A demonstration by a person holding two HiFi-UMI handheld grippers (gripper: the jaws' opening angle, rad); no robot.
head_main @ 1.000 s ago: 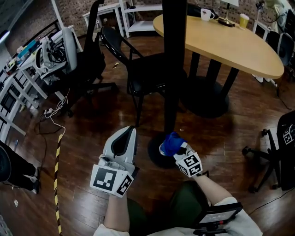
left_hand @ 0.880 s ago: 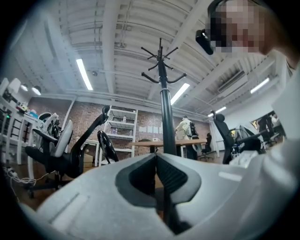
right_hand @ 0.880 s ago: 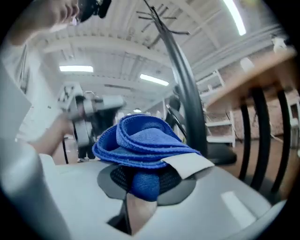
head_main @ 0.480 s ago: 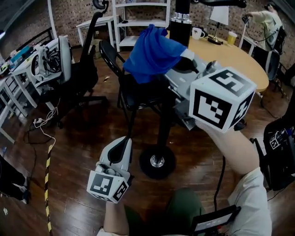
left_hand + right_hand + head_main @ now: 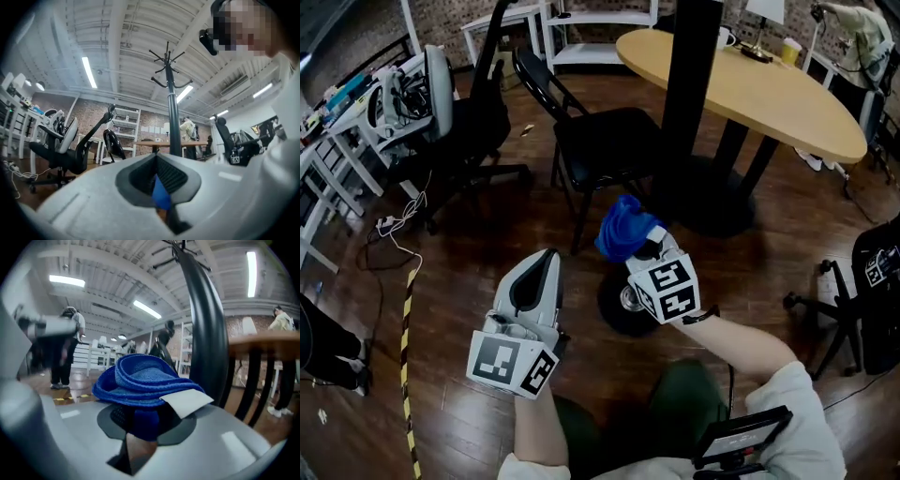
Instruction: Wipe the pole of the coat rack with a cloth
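**Left hand-held gripper**: Jaws together down to a thin slit, nothing clamped. It hangs low, left of the rack base, and aims at the pole. A blue patch shows in the slit in the left gripper view, probably the cloth beyond it. This gripper takes no part in the step, so hold it apart from the pole and out of the stroke path.

**Right hand-held gripper**: Jaws clamped on the blue cloth. Most of the cloth sits bunched above the jaws, with a white tag lying on the right side.

**Cloth position:** Low on the pole, just above the base. The right gripper view shows the pole rising directly beside the bunch. Contact cannot be confirmed.

**Procedure (judged):**
1. Press the bunched cloth, not the jaw tips, against the pole.
2. Angle the gripper so the tag faces away from the pole.
3. Stroke along the pole under steady light pressure. The rack stands on a single round base and could rock under a hard sideways push.
4. Repeat on other faces of the pole. The desk stands close behind to the right and limits reach there.
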